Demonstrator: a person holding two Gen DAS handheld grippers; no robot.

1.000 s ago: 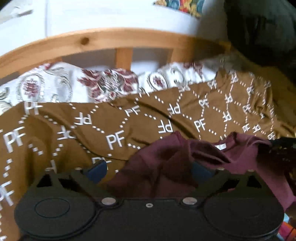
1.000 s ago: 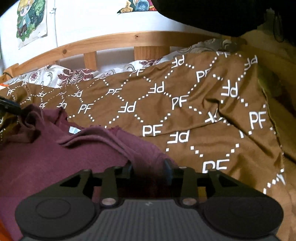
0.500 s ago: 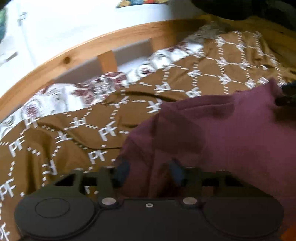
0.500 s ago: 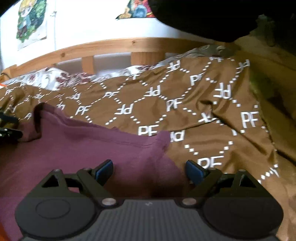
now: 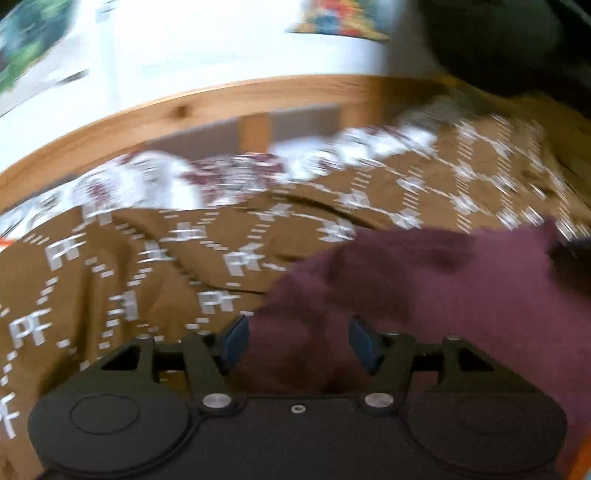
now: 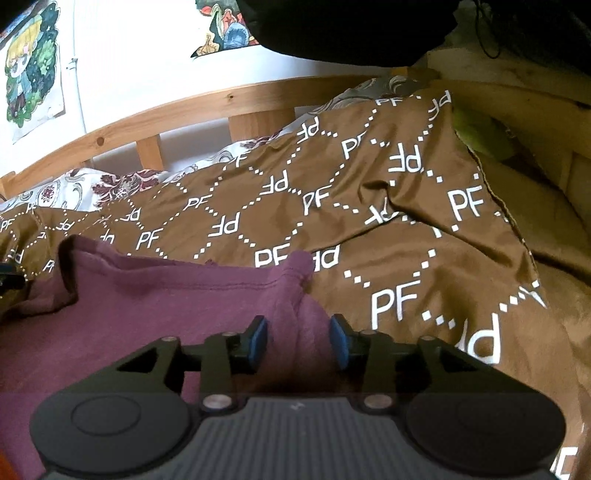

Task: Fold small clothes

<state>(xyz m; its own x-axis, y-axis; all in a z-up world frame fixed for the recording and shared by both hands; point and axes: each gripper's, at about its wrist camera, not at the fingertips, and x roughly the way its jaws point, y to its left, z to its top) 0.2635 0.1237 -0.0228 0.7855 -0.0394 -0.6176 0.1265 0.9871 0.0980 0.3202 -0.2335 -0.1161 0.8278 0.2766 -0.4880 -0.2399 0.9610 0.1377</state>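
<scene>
A maroon garment [image 5: 461, 295] lies on a brown bedspread printed with "PF" [image 5: 110, 280]. My left gripper [image 5: 300, 341] hovers over the garment's left edge. Its jaws are opening, with maroon cloth lying between the blue pads [image 5: 236, 338] and not pinched. In the right wrist view the maroon garment [image 6: 147, 302] spreads to the left, its hem corner bunched near the middle. My right gripper [image 6: 299, 341] is closing on a raised fold of that cloth, which fills the gap between its pads [image 6: 258, 339]. The left wrist view is blurred.
A wooden bed rail [image 6: 184, 107] curves along the back, with a white floral sheet [image 6: 110, 181] below it. Posters hang on the white wall [image 6: 29, 70]. A dark bundle [image 6: 351, 29] sits at the top right, and tan bedding [image 6: 535, 206] lies at the right.
The left gripper was shut on the maroon cloth half a second ago and has now spread its jaws. The right gripper opened wide, then narrowed onto a fold. The garment lies flatter than before.
</scene>
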